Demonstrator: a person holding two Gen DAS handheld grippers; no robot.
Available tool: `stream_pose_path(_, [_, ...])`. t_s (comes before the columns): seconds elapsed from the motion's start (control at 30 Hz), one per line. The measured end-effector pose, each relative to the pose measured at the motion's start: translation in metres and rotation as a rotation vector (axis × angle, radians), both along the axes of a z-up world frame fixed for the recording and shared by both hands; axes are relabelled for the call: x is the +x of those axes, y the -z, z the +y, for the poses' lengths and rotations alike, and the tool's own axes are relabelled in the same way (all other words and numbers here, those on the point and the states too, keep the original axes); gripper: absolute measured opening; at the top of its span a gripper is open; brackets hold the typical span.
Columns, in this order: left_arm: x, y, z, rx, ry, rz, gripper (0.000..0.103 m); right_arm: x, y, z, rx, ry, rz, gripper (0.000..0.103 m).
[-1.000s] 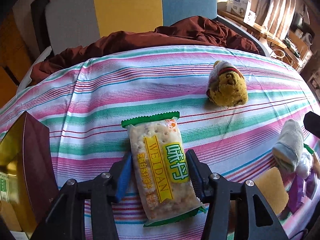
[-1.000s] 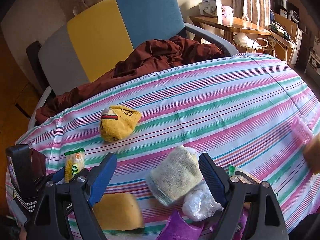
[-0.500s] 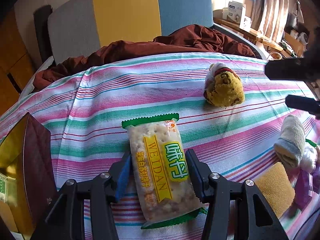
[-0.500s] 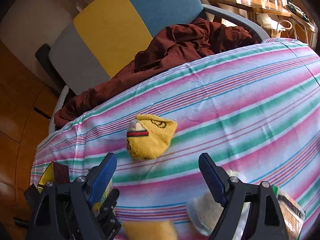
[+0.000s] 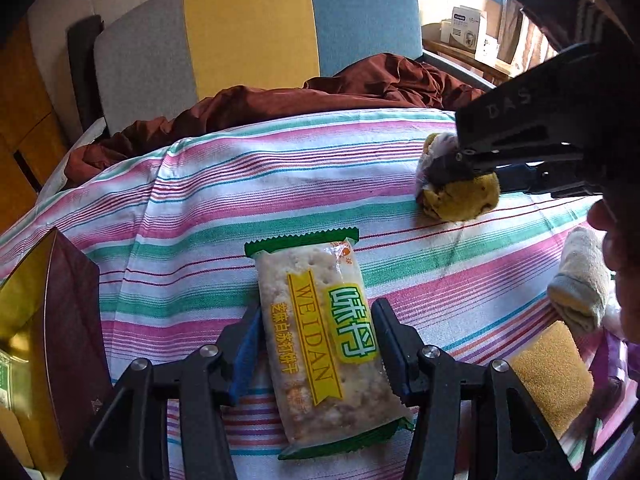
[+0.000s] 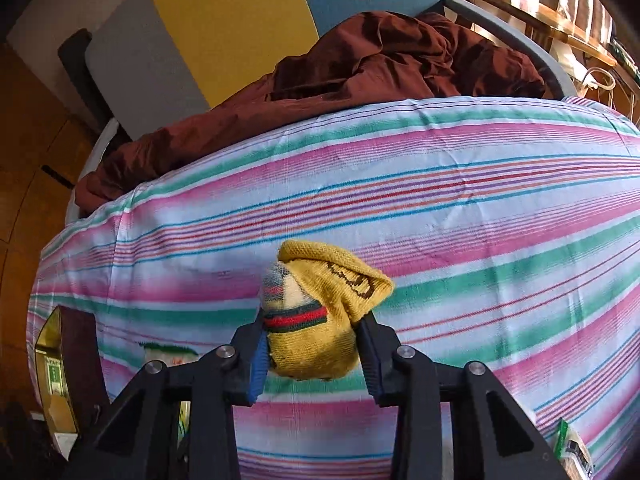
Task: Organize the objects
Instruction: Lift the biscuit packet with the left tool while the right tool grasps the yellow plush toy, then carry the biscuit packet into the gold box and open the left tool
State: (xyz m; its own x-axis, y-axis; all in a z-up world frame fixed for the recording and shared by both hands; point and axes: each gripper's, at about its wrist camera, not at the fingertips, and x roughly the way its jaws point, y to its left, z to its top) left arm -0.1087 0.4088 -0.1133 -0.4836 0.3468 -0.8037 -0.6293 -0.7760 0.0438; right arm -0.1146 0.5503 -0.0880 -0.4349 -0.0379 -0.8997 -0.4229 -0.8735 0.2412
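Right wrist view: right tool (image 6: 312, 354) had clamped tight on the yellow sock (image 6: 316, 320), low over the striped table (image 6: 480, 208). Left tool (image 5: 316, 350) gripped the cracker packet (image 5: 320, 340). Lift sock straight up, avoid snagging cloth.

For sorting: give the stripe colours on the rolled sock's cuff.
Green-red-green band on the rolled yellow knitted sock; right wrist view.

Counts, relative to the striped cloth (image 5: 280, 184):
- 1 cracker pack (image 5: 324, 344), on cloth, near edge.
- 2 balled socks on cloth: 1 yellow (image 6: 316, 316), mid; 1 beige (image 5: 580, 280), right side.
- 1 yellow sponge (image 5: 548, 372), right near corner of cloth.
- 1 dark red box (image 5: 60, 320), at cloth's left edge.
- 1 chair (image 5: 248, 36) behind cloth, 1 maroon garment (image 5: 360, 88) on it.
- 2 grippers over cloth: left (image 5: 318, 344), right (image 6: 314, 344).
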Motion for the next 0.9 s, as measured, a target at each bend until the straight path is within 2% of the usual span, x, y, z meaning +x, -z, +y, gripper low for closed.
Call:
stream_pose_path(0.2, [0.002, 0.000, 0.000, 0.001, 0.001, 0.004, 0.054, 0.042, 0.001, -0.022, 0.041, -0.029, -0.004, 0.038])
stream_pose_path(0.33, [0.001, 0.000, 0.000, -0.003, 0.002, 0.001, 0.053, 0.043, 0.010, -0.022, 0.045, -0.052, 0.012, 0.038])
stream_pose_path(0.5, [0.000, -0.007, -0.008, -0.004, -0.021, -0.054, 0.048, 0.043, 0.012, -0.015, 0.030, -0.070, 0.032, 0.038])
stream_pose_path(0.57, [0.005, -0.012, -0.014, 0.009, -0.029, -0.076, 0.048, 0.041, 0.011, -0.017, 0.051, -0.084, 0.028, 0.038])
stream_pose_path(0.9, [0.039, -0.059, -0.070, 0.089, -0.057, -0.047, 0.048, 0.038, 0.011, -0.030, 0.137, -0.125, 0.018, 0.037])
